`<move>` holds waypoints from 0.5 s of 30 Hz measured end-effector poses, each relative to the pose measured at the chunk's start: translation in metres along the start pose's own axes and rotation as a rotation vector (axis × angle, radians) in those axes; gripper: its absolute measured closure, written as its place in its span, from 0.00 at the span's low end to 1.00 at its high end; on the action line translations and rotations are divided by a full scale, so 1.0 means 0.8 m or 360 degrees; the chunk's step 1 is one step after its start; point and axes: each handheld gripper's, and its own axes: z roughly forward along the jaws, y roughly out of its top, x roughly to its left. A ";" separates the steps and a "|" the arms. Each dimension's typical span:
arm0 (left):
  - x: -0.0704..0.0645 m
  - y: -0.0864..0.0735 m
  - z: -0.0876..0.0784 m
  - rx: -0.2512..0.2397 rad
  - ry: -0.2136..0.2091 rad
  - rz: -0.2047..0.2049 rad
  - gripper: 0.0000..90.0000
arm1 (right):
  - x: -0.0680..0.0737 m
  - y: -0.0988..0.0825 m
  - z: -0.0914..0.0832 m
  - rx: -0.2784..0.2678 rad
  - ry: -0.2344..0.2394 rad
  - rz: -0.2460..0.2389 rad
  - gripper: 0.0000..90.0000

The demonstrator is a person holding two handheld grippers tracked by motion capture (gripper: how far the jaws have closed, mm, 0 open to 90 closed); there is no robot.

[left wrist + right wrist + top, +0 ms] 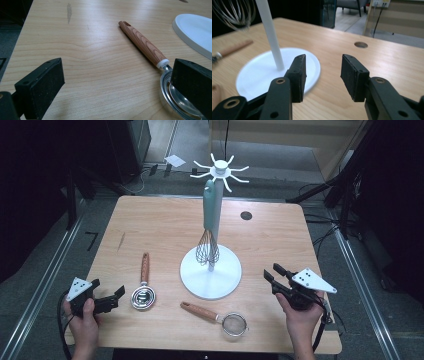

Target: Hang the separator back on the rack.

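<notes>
**Two hand-held grippers low at the near edge, utensils between them**

The left hand-held gripper (111, 298) rests at the near left corner of the wooden worktop (165, 227), gripped by the person's left hand (82, 317). Its jaws stand wide apart with bare wood between them. In the left gripper view, the metal scoop (175, 96) lies just at the right-hand jaw, which covers part of its bowl; whether the pad touches the metal cannot be told. The scoop's wooden handle (142, 42) runs away from the bowl towards the far side of the worktop. In the high view the scoop (143, 296) sits just right of that gripper, bowl nearest the person.

The right hand-held gripper (274, 276) is near the right edge, held by the right hand (300, 312), and points towards the white stand's round base (210, 272). Its jaws are partly open, with nothing between them; in the right gripper view only worktop and the rim of the base (309, 75) show through the gap.

The stand's thin post (270, 35) rises from the base to a crown of white hooks (220, 170). A whisk (210, 227) with a pale green handle hangs from one hook, wires down, close beside the post.

A small strainer (233, 324) with a wooden handle lies near the front edge, between the two grippers and apart from both.
</notes>
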 end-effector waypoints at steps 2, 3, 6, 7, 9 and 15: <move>0.000 0.000 0.000 0.0008 -0.0001 -0.0004 0.00 | 0.000 -0.010 0.003 0.0049 -0.0038 -0.0055 0.63; 0.000 0.000 0.001 0.0006 -0.0001 -0.0003 0.00 | -0.002 -0.015 0.005 0.0061 -0.0040 -0.0045 0.63; -0.001 0.001 0.002 0.0016 0.0001 0.0009 0.00 | -0.005 -0.026 0.011 0.0098 -0.0005 0.0024 0.64; -0.001 0.001 0.002 0.0020 0.0004 0.0018 0.00 | -0.006 -0.028 0.013 0.0120 -0.0007 0.0023 0.64; -0.001 0.001 0.002 0.0019 0.0002 0.0015 0.00 | -0.007 -0.027 0.015 0.0151 0.0041 0.0047 0.66; -0.001 0.001 0.002 0.0023 0.0000 0.0020 0.00 | 0.000 -0.024 0.019 0.0263 0.0154 0.0028 0.69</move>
